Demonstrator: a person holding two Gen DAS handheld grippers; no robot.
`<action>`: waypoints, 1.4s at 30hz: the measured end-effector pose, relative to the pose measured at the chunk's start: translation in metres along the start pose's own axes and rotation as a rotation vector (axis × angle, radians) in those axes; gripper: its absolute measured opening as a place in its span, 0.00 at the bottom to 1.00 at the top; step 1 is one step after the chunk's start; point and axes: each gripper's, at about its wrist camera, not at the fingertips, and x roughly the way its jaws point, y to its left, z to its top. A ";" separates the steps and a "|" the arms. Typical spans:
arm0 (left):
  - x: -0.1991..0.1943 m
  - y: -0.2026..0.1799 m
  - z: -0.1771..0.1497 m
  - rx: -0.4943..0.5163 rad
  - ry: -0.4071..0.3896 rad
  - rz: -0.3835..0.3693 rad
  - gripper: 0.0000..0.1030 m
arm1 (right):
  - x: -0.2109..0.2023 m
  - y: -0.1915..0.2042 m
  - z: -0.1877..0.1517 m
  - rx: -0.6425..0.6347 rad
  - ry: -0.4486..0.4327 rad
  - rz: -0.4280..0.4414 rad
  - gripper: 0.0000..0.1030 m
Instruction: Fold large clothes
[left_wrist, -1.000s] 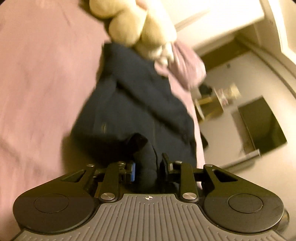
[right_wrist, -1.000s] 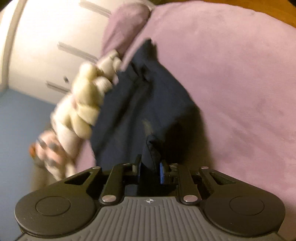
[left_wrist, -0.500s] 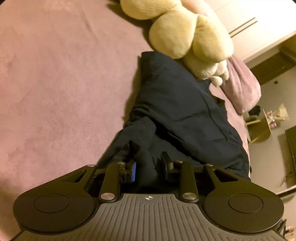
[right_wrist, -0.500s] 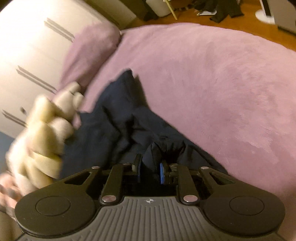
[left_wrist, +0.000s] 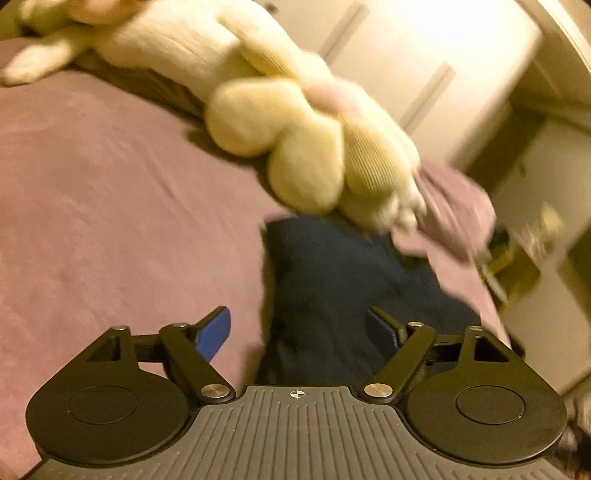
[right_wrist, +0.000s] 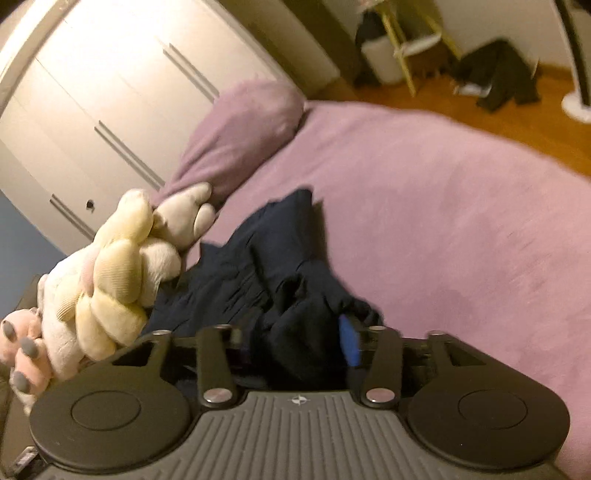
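1. Left gripper (left_wrist: 297, 332): the two blue-padded fingers are spread wide, with nothing pinched between them. The left finger sits over bare bed cover; the right finger sits over dark cloth.
2. Right gripper (right_wrist: 295, 343): the fingers are spread apart. A bunched fold of the garment lies in the gap between them; the blue pad of the right finger shows at the 3 o'clock edge of that fold. The left finger pad is hidden behind the linkage.
3. Dark navy garment (left_wrist: 332, 288): it lies crumpled on the pink bed cover (left_wrist: 110, 221). In the left wrist view it runs from the gripper base toward 12 o'clock, ending just under the plush toy. In the right wrist view (right_wrist: 258, 266) it extends from the fingers toward 12 o'clock, in rumpled ridges.
4. Cream plush toy (left_wrist: 295, 140): it lies at 12 o'clock of the garment in the left wrist view, touching its far edge. In the right wrist view (right_wrist: 118, 266) it lies at 9 o'clock of the garment, against its edge.
5. Purple pillow (right_wrist: 243, 125): it rests at 11 o'clock of the garment in the right wrist view, against white wardrobe doors (right_wrist: 110, 92).
6. Wooden floor (right_wrist: 498, 122): visible at 1 o'clock beyond the bed edge, with dark clothing lying on it.
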 end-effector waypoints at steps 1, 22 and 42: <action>0.007 -0.004 -0.004 0.032 0.033 -0.009 0.84 | -0.003 -0.002 0.000 -0.014 -0.026 -0.008 0.62; 0.055 -0.022 -0.031 0.132 0.173 -0.018 0.44 | 0.020 -0.021 0.000 -0.245 0.033 -0.062 0.67; 0.019 -0.093 0.044 0.286 -0.100 -0.050 0.16 | -0.022 0.079 0.021 -0.412 -0.227 0.011 0.06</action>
